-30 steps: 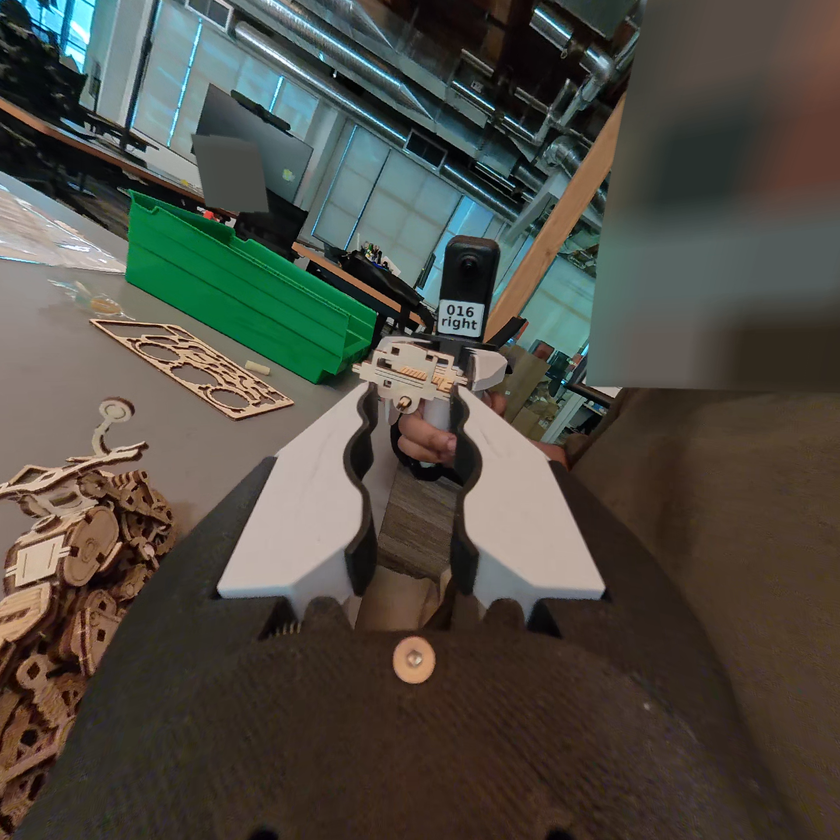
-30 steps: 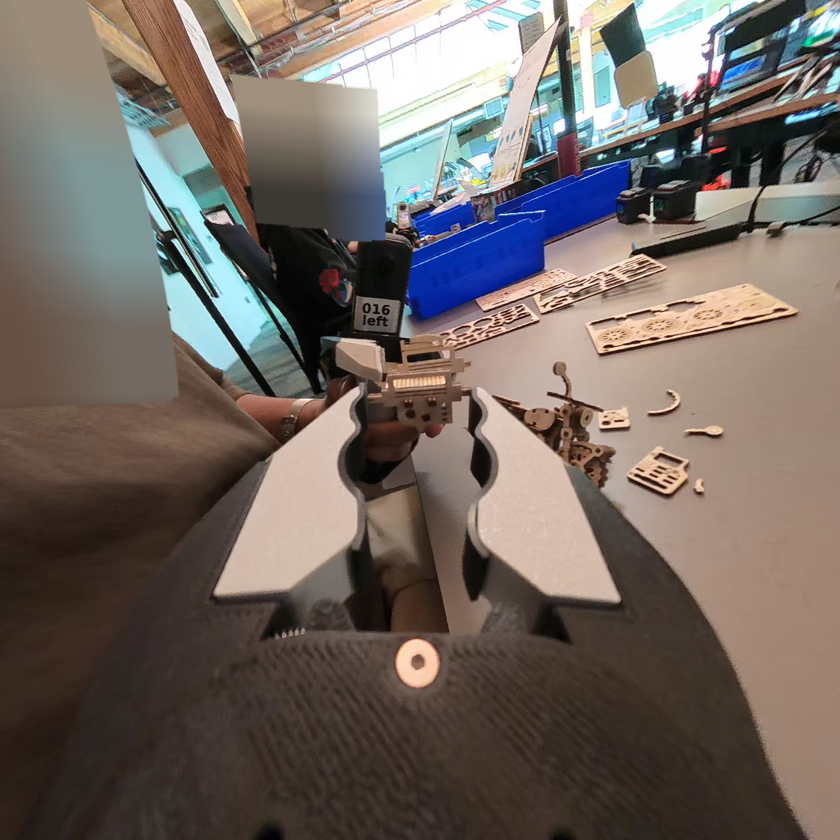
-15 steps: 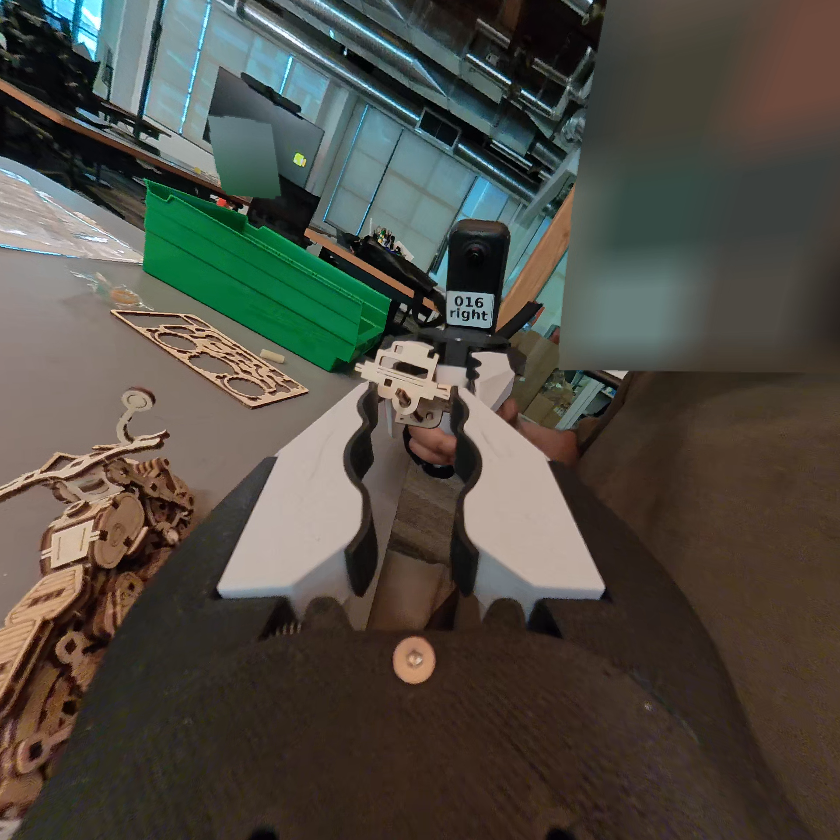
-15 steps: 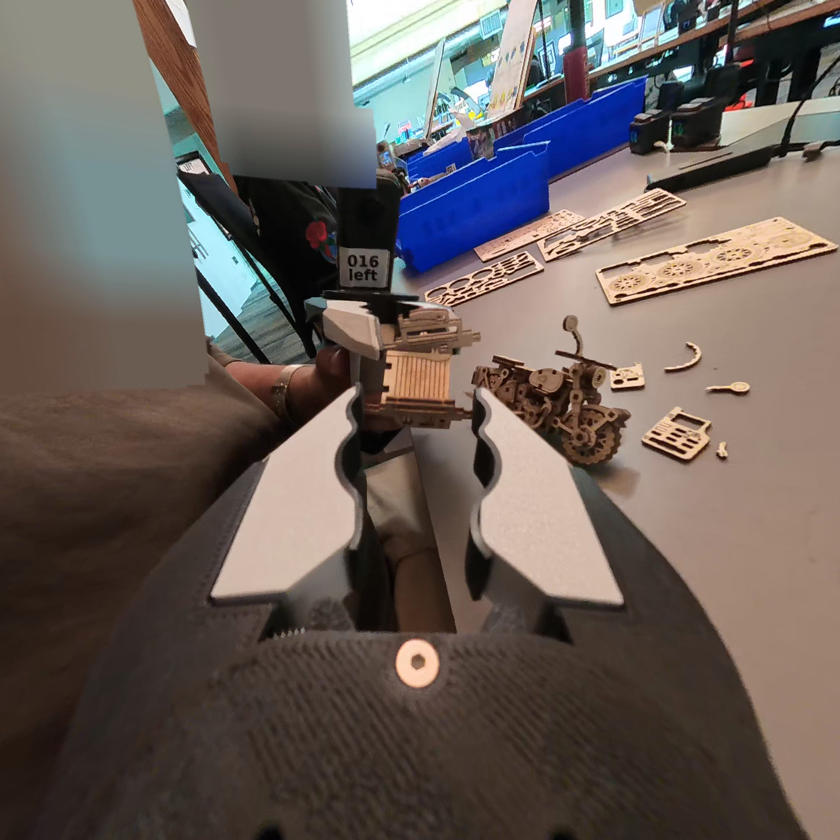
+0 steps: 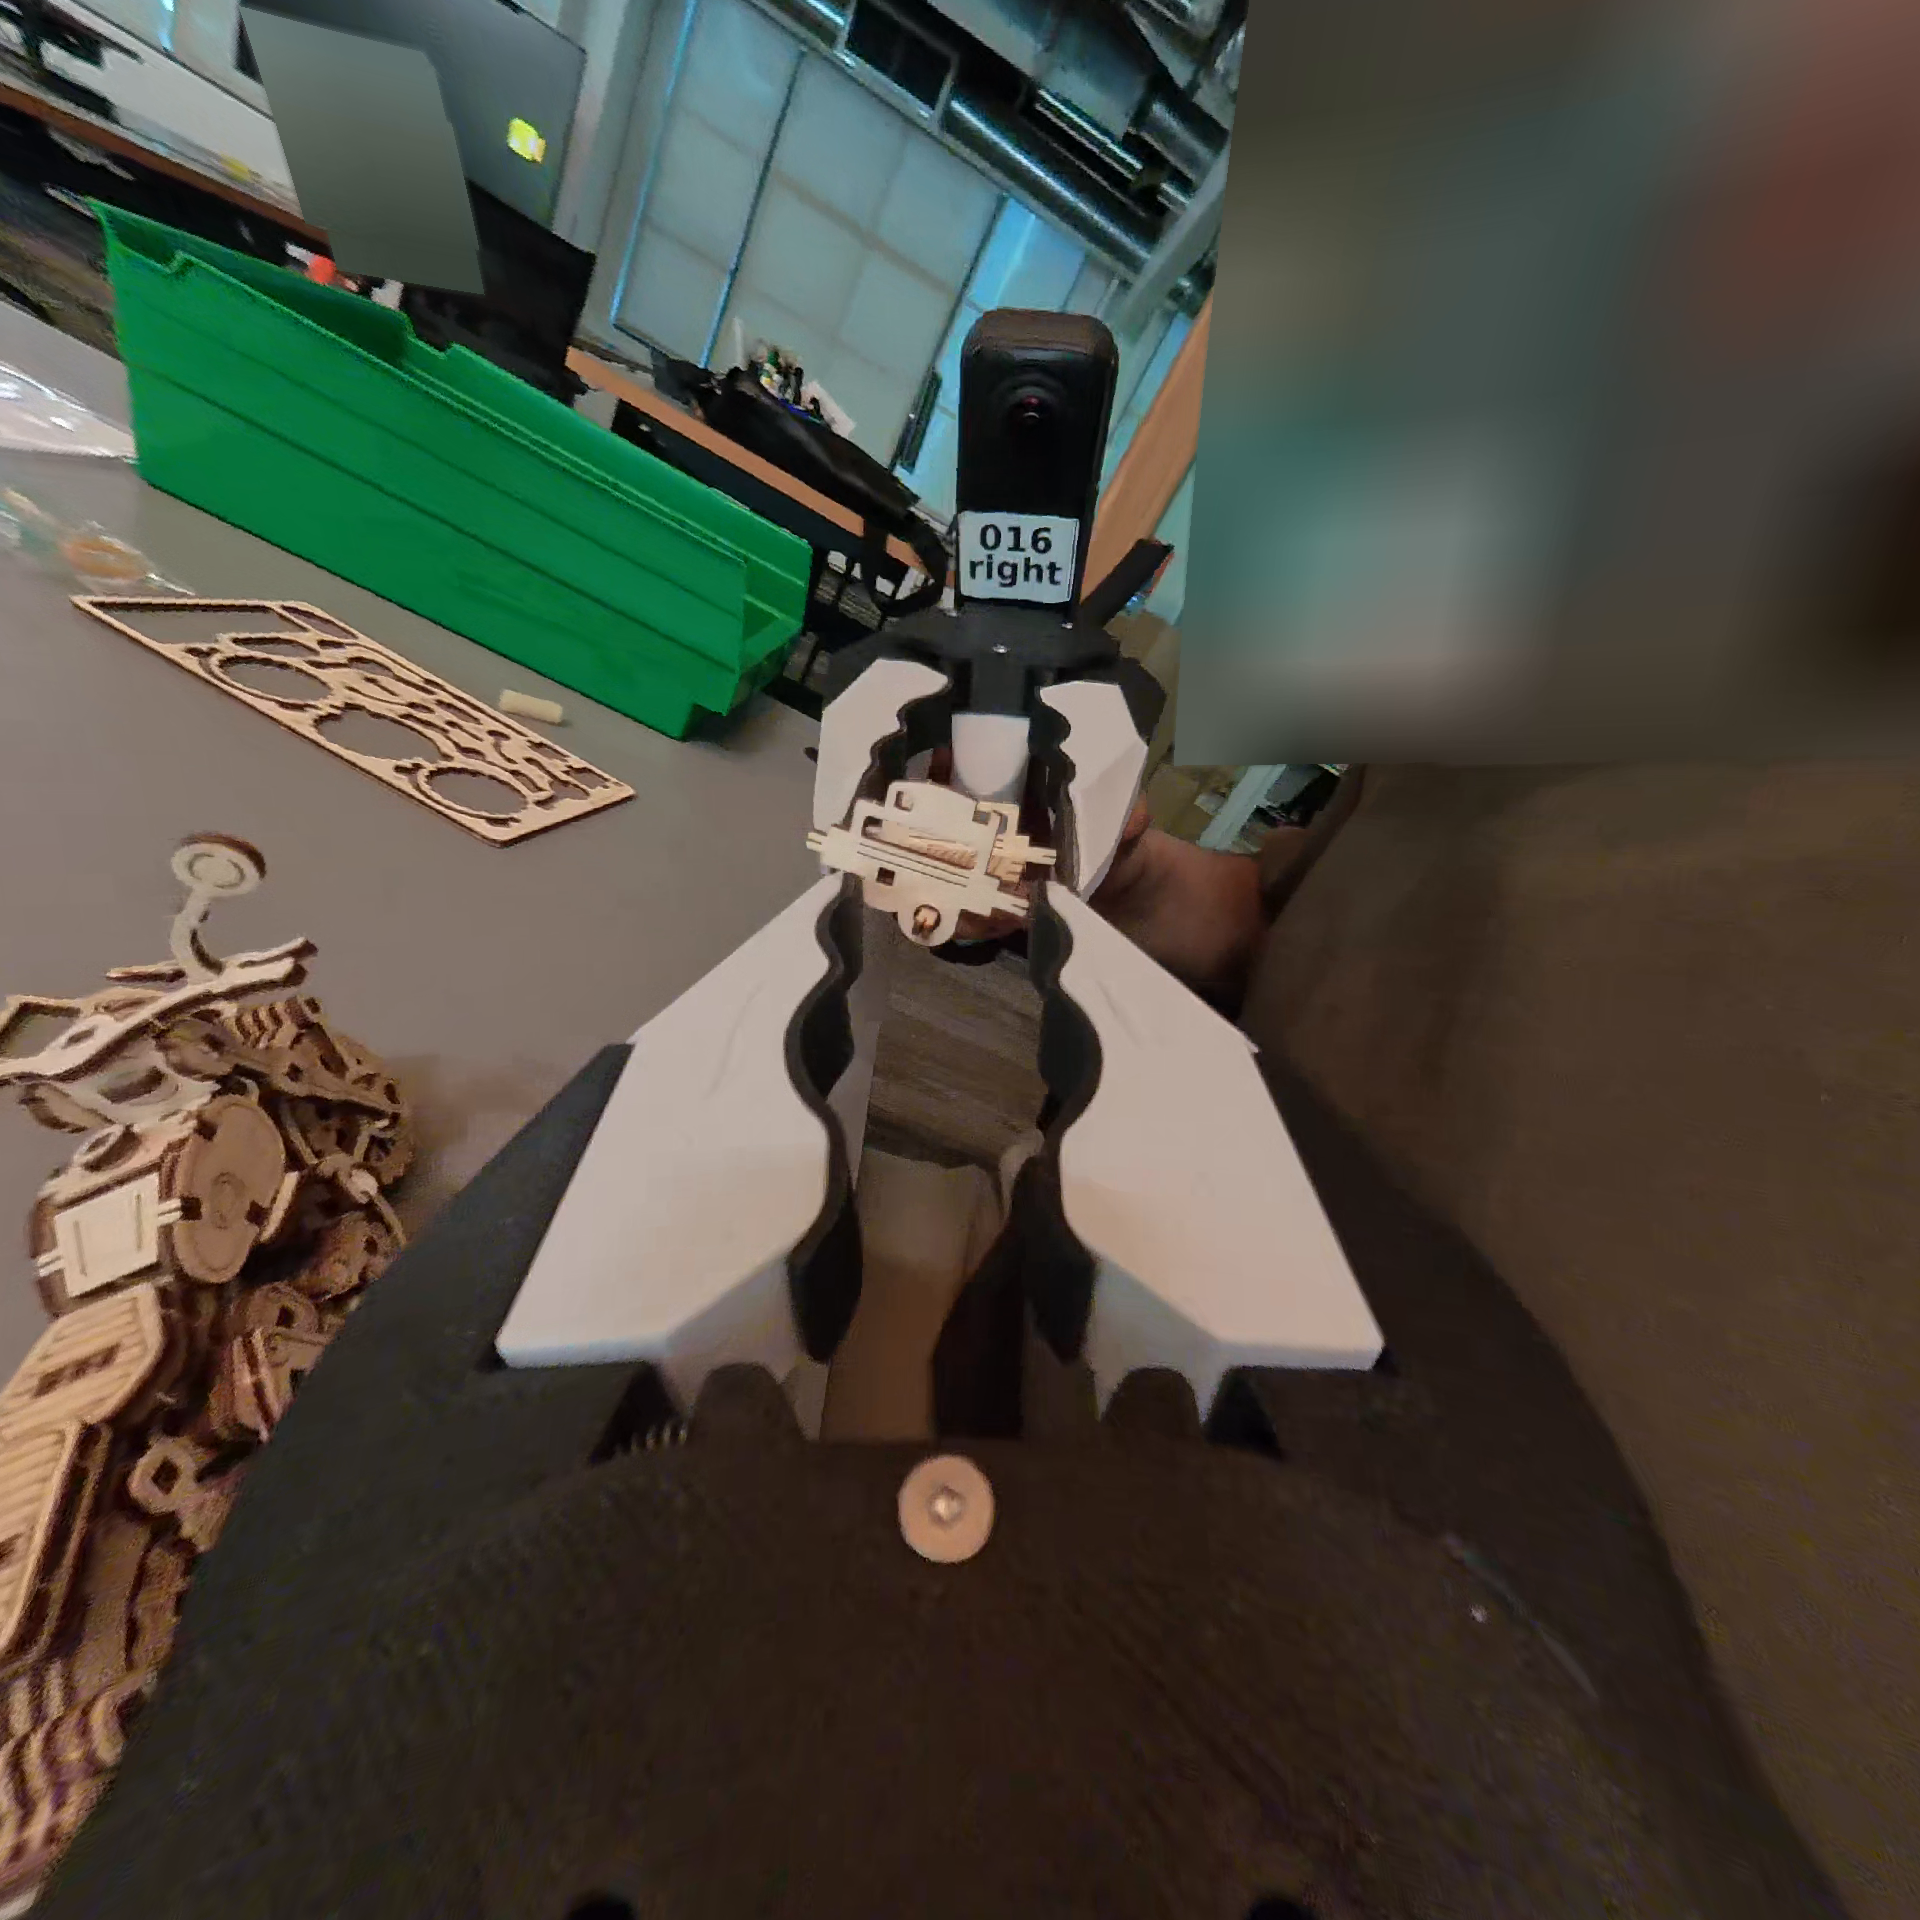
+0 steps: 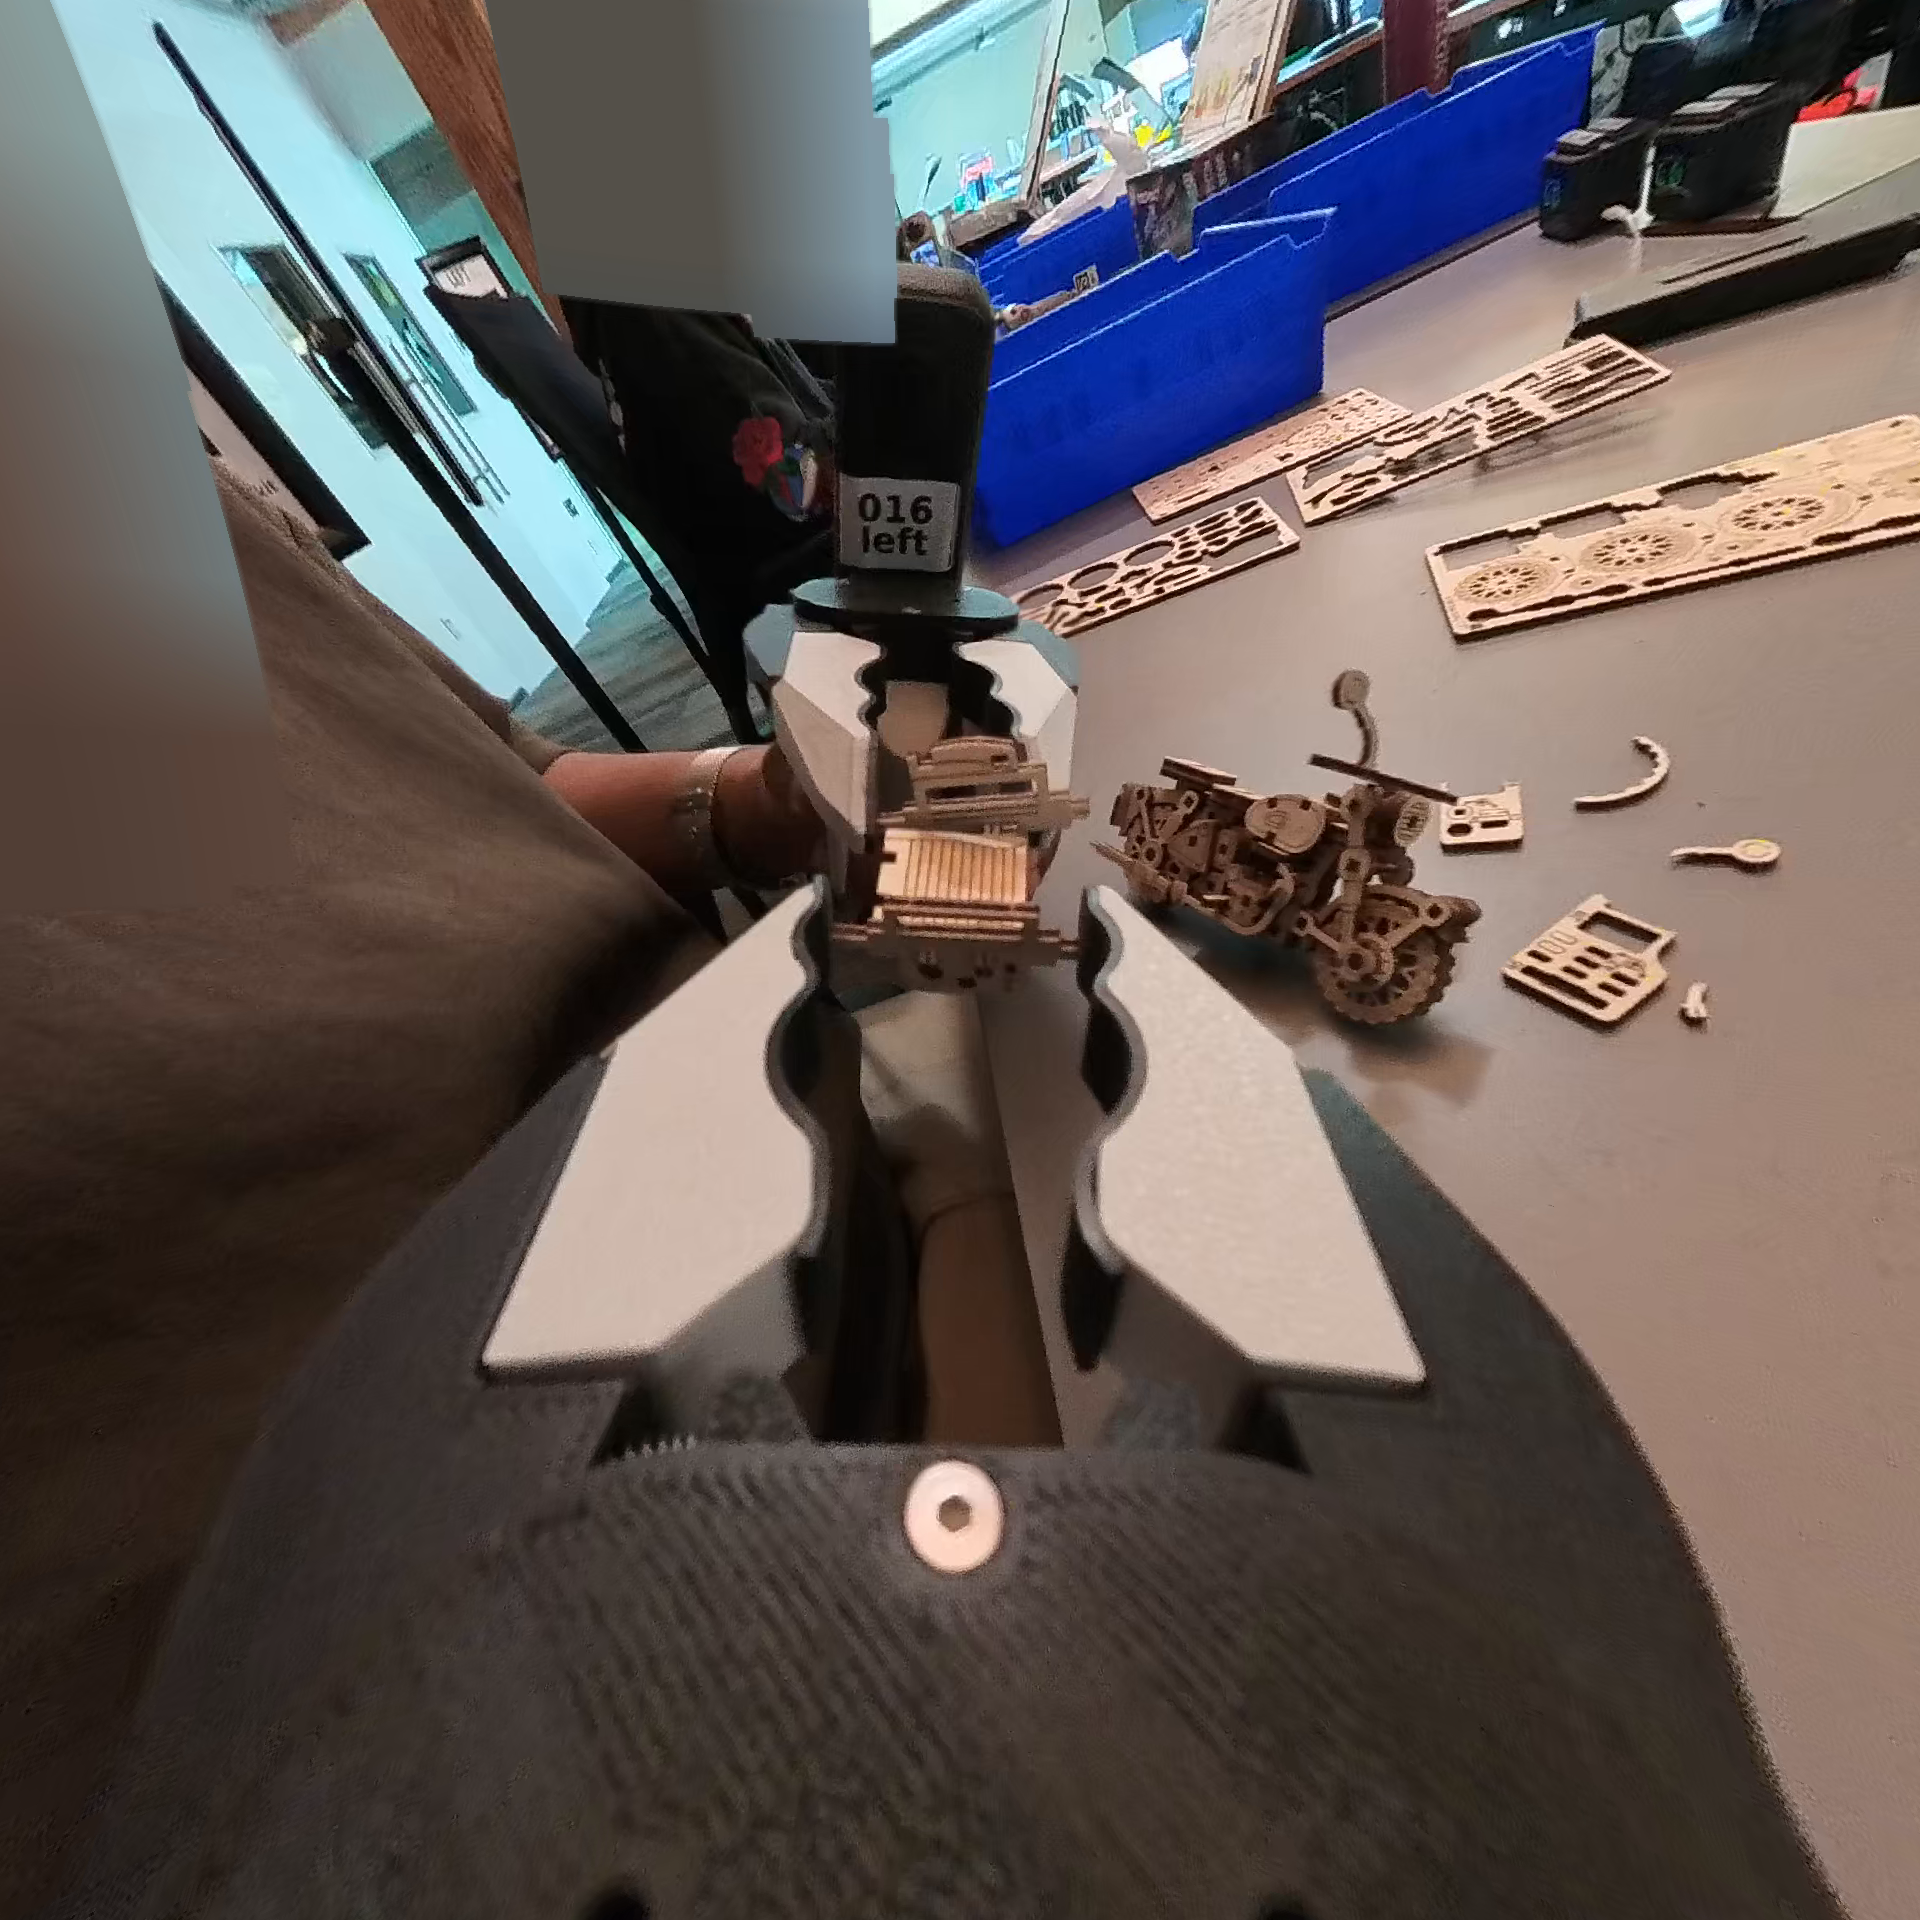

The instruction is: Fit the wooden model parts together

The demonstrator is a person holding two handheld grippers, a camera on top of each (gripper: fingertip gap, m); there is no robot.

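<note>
A small wooden sub-assembly [image 6: 956, 883], a ribbed light block with slotted plates, hangs in the air between my two grippers. My right gripper [image 6: 951, 906] is narrowed on its lower plate, with a tip at each end. My left gripper [image 5: 945, 899] faces it from the other side and is narrowed on the same sub-assembly [image 5: 935, 862]. The two grippers point at each other, tip to tip. A built wooden motorcycle [image 6: 1299, 883] stands on the grey table [image 6: 1662, 1195] just right of them. It also shows in the left wrist view [image 5: 156, 1195].
Loose wooden pieces lie past the motorcycle: a grille panel [image 6: 1590, 961], a curved piece [image 6: 1626, 774] and a spoon-shaped piece [image 6: 1725, 854]. Punched-out sheets [image 6: 1683, 551] [image 5: 353, 707] lie farther back. Blue bins [image 6: 1153, 384] and a green bin [image 5: 447, 499] line the table's far sides. A person's torso is close by. From either gripper's tips it is about 10 cm to the built wooden motorcycle [image 6: 1299, 883]. Seen from the left wrist view [image 5: 343, 1135] as well.
Both grippers have turned together with the sub-assembly between them and now face each other squarely. The ribbed block's face has come into the right wrist view. The finger gaps are unchanged.
</note>
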